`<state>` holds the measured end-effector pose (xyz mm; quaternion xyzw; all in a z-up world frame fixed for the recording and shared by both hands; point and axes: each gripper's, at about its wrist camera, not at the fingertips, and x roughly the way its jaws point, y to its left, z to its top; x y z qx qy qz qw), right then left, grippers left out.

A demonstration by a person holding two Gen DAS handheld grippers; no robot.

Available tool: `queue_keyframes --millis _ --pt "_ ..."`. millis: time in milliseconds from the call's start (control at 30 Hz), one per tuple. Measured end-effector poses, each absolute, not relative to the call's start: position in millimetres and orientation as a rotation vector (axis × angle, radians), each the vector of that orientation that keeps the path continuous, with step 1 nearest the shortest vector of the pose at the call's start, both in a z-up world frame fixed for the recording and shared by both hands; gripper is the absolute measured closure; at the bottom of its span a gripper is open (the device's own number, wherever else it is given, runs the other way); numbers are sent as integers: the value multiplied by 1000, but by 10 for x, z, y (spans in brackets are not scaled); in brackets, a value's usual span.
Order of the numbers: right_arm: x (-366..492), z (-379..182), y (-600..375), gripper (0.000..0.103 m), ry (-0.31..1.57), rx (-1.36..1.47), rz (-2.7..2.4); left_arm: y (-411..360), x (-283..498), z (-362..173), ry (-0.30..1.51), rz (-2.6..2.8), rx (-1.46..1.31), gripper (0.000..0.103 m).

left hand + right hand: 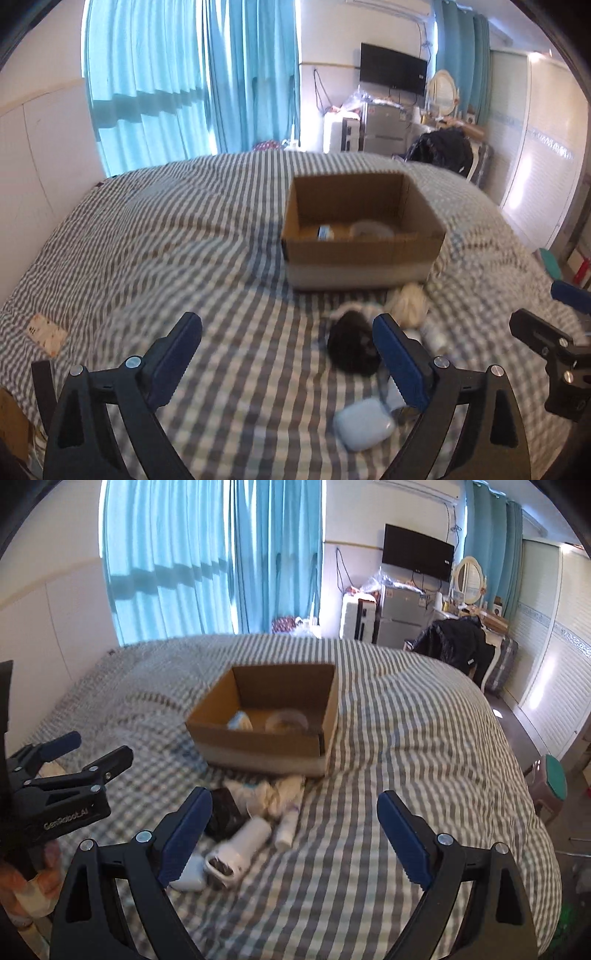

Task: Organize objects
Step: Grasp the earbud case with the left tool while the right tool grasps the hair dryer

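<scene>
left gripper: jaws spread, holding nothing | right gripper: jaws spread, holding nothing | box: open brown cardboard on striped bed | pile beside box: black bundle, white cylinder, pale rounded case, crumpled white cloth

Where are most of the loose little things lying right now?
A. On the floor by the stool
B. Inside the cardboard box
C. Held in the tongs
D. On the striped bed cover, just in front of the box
D: the black bundle, white bottle and pale pouch lie on the striped bed cover before the cardboard box; both tongs are open and hold nothing.
</scene>
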<state>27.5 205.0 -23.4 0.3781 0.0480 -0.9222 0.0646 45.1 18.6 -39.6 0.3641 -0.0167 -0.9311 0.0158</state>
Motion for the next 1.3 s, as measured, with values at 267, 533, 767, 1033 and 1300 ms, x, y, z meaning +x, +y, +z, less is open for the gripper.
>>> queue_keyframes --millis 267,533,767,1033,1300 --pt "279 -796 2196 12 155 1349 -2747 507 641 -1233 -130 -2873 1472 7" --pt "214 -891 2124 12 152 1394 -2719 697 603 -1445 -192 -2949 1526 45" --pt "202 -889 1919 12 203 1388 -2695 506 600 -1212 -140 -2931 1518 44" --pt "136 -957 1568 12 178 1386 -2619 -78 516 -872 -65 -2847 1357 44" --pt "-79 -1331 1176 15 167 1476 -2543 -209 503 -979 -19 -2815 1397 44"
